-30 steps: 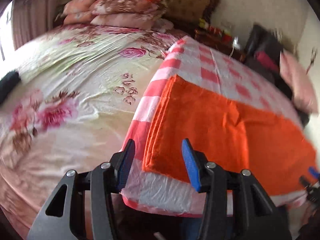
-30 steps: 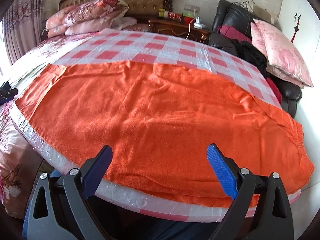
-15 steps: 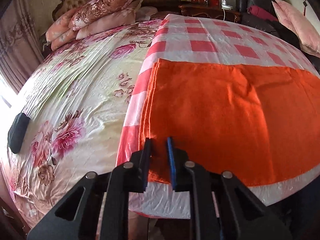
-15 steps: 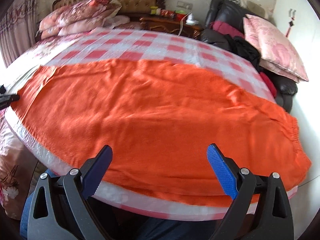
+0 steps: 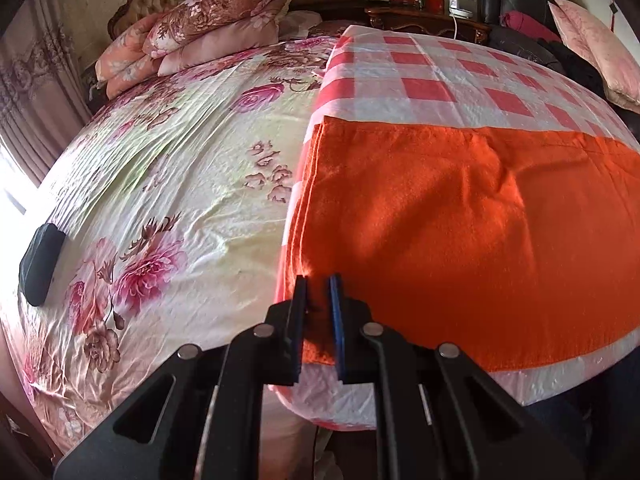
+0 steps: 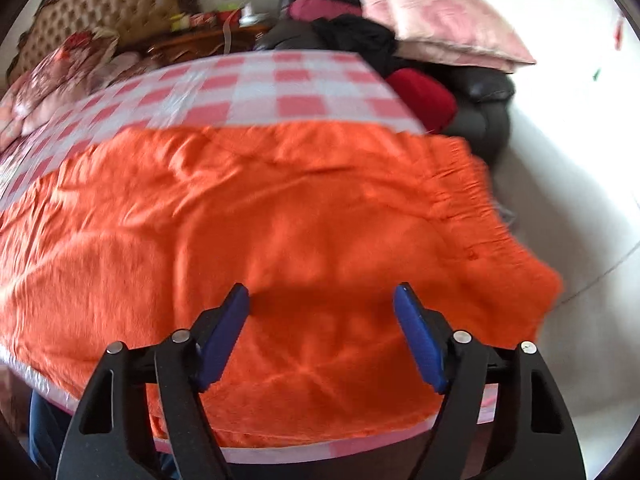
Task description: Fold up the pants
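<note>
Jaws: left gripper [image 5: 318,300] pinched the pants [image 5: 460,220] at the bed's [image 5: 160,184] near edge, right gripper [image 6: 322,312] wide above them; thin grip risked slipping.

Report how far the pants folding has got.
Done: the pants lie flat on the checked cloth, apparently already doubled leg on leg, judging by the layered hem edge. In hand: the left gripper is shut on the near hem corner; the right gripper hangs open over the waist end. Left: no crosswise fold shows yet.

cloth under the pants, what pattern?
Red-and-white check cloth under the orange pants; clearest in the left wrist view.
</note>
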Available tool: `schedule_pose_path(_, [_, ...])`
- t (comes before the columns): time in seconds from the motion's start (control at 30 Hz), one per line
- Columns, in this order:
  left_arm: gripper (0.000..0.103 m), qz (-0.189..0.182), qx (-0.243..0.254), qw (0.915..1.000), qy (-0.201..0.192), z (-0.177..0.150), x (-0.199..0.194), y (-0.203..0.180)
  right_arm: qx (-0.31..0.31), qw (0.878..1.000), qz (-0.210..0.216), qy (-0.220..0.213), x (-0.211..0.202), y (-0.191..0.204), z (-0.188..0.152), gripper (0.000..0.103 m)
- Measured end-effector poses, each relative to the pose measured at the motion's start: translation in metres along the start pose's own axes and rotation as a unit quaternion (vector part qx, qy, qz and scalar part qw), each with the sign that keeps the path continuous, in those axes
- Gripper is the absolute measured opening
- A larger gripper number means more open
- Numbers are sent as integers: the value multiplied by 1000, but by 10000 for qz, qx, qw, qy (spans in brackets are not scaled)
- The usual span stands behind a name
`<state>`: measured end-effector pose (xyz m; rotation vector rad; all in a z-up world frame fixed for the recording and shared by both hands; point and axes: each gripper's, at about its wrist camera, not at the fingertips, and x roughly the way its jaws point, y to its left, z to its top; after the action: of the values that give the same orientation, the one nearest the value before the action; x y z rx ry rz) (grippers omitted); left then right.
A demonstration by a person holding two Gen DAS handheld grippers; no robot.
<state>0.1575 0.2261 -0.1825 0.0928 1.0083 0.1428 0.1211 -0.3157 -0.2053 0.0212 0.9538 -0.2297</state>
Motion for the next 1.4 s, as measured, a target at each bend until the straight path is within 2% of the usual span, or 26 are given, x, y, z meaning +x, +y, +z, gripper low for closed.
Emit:
schedule_pose_path(0.17, [10,56,-247,9996,101,-4,6,23,-176,9997,161,-71,-1,29,-2,71])
schedule_pose_path(0.2, [10,-39,-339,9993,118,-6,8,28,-241,9995,178,-69,-2,35,-1,71])
schedule_pose_path(0.27, [12,-535,-849,9949,-42,-11,7,47,-346,9993,106,-94,-4,41,-1,71])
schedule_pose_path(0.3, [29,-872,-1327,9872,-170,-16,4,63,-343,9993,104,-94,-4,41,-2,71])
schedule_pose_path(0.33, [40,-1085,-1717,9789,-231,-22,4,75,-303,9994,117,-87,-3,39,-2,73])
schedule_pose_path(0.37, [55,-1458,-2351,9604,-339,-33,4,96,-245,9996,109,-83,-2,37,-3,76])
schedule_pose_path(0.4, [54,-1870,-2872,9385,-428,-46,6,113,-220,9997,110,-87,-2,34,-3,80])
schedule_pose_path(0.43, [54,-2349,-3375,9105,-445,-59,13,128,-201,9997,122,-88,-1,32,-3,82])
schedule_pose_path(0.5, [54,-2983,-3962,8668,-525,-80,23,144,-198,9997,119,-74,0,30,-2,83])
schedule_pose_path(0.57, [54,-3660,-4308,8229,-575,-97,34,151,-220,9997,69,-75,1,30,-2,86])
schedule_pose_path(0.6, [54,-3889,-4387,8082,-560,-101,39,151,-220,9997,57,-74,1,30,-2,86])
schedule_pose_path(0.63, [54,-4018,-4436,7993,-543,-103,44,151,-213,9997,58,-71,1,30,-2,87])
schedule_pose_path(0.73, [54,-4136,-4511,7897,-420,-104,59,148,-232,9997,45,-67,2,30,-2,87])
schedule_pose_path(0.8, [51,-4463,-4565,7684,-439,-104,67,145,-230,9997,29,-64,2,30,-2,87])
schedule_pose_path(0.83, [50,-4566,-4566,7626,-393,-102,71,142,-231,9997,20,-62,2,30,-2,88])
schedule_pose_path(0.87, [47,-4596,-4583,7600,-331,-102,75,138,-224,9997,10,-63,2,30,-2,88])
schedule_pose_path(0.9, [42,-4662,-4634,7532,-261,-103,79,136,-210,9998,10,-62,2,30,-2,88])
schedule_pose_path(0.93, [38,-4747,-4710,7431,-248,-105,82,135,-204,9998,14,-61,2,29,-2,88])
schedule_pose_path(1.0, [23,-4947,-4852,7202,-343,-109,85,137,-206,9998,12,-63,2,29,-2,88])
schedule_pose_path(1.03, [23,-4971,-4895,7153,-404,-108,84,139,-201,9998,16,-65,2,29,-2,88])
schedule_pose_path(1.07, [22,-4977,-4885,7153,-455,-108,81,139,-197,9998,19,-67,2,29,-2,88])
schedule_pose_path(1.13, [20,-4850,-4816,7284,-476,-105,75,140,-197,9998,11,-64,2,29,-2,88])
schedule_pose_path(1.2, [16,-4490,-4593,7646,-533,-97,62,140,-194,9998,6,-72,2,29,-2,88])
schedule_pose_path(1.3, [15,-4016,-4300,8059,-658,-85,42,140,-266,9995,-125,-104,0,33,-1,88])
schedule_pose_path(1.37, [13,-3834,-4184,8206,-677,-80,35,140,-374,9986,-319,-193,-3,39,-2,89])
schedule_pose_path(1.4, [13,-3797,-4145,8242,-685,-78,32,139,-418,9981,-383,-242,-5,41,-4,89])
